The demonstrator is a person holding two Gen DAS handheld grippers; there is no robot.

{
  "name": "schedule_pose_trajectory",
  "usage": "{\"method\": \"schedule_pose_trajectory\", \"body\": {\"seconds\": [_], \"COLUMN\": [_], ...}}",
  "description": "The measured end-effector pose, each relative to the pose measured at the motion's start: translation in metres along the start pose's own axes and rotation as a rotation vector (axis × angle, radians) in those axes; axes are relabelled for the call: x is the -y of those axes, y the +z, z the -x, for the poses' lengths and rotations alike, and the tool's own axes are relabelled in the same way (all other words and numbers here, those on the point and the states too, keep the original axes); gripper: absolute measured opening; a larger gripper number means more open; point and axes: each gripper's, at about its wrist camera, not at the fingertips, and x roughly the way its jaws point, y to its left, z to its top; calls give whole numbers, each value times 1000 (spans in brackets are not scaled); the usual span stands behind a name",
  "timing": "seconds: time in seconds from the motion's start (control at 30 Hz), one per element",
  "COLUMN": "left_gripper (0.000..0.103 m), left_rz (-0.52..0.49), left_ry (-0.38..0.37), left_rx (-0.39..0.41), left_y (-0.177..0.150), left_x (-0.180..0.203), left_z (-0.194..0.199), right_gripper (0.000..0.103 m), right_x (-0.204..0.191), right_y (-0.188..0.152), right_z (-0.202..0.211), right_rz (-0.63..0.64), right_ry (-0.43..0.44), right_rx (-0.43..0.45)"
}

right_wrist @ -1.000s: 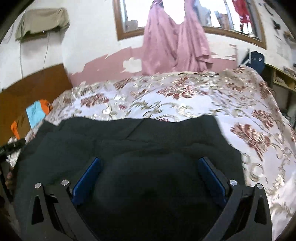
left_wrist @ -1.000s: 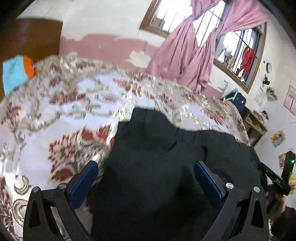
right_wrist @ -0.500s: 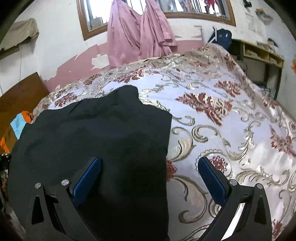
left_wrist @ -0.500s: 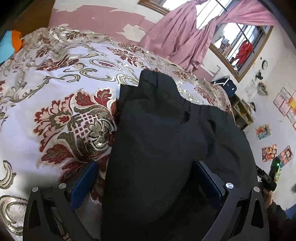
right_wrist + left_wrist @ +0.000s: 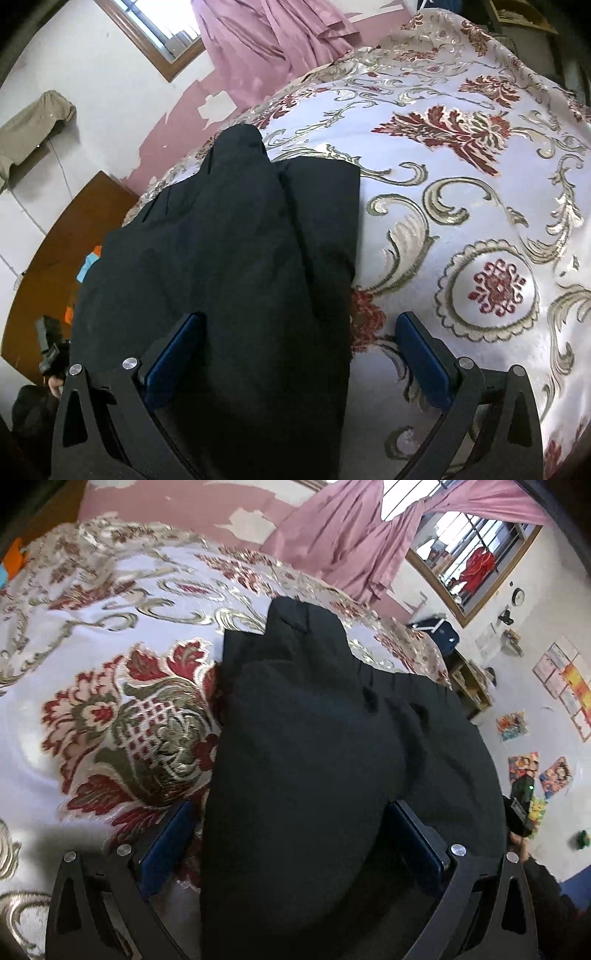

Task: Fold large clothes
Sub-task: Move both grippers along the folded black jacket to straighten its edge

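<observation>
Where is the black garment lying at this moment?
In both wrist views the black garment lies on the flowered bedspread, between the open fingers of each gripper, its far end towards the pink curtain.

One black garment (image 5: pixel 314 757) on one floral bedspread (image 5: pixel 92 646), two claws, one pink curtain (image 5: pixel 351 546).

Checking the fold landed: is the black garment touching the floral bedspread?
Touching. The right wrist view shows the black garment lying flat on the floral bedspread, no gap at its edge.
</observation>
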Motion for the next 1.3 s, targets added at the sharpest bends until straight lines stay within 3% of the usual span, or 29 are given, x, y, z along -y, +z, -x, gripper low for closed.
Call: {"method": "schedule_pose_trajectory", "body": {"seconds": [0.2,0.33,0.43,0.6,0.87,1.03,1.17,1.3], "left_gripper": [103,103,103,103,103,103,102,99], "left_rz": [7,-7,-45,-80,-43,-42,-41,-36], "left_ry": [-53,-71,-29,46,145,154,162,152], "left_rx": [-64,-80,-93,-116,-154,-167,-171,-174], "left_y": [11,12,10,11,17,19,19,17], "left_x": [-2,5,17,33,48,54,57,56], "left_z": [-9,-16,-21,-29,-33,-35,-36,-36], "right_gripper": [102,102,102,102,102,102,92,89], "right_x": [-29,-27,-21,-26,-31,-39,-40,-39], "right_y": [3,7,4,-1,9,3,0,1], "right_z": [-10,-16,-18,-17,-15,-11,-5,-8], "right_rz": [161,139,106,118,43,50,32,4], "right_ry": [117,165,194,162,87,48,49,65], "right_rx": [-44,-74,-55,-42,-134,-116,-100,-129]}}
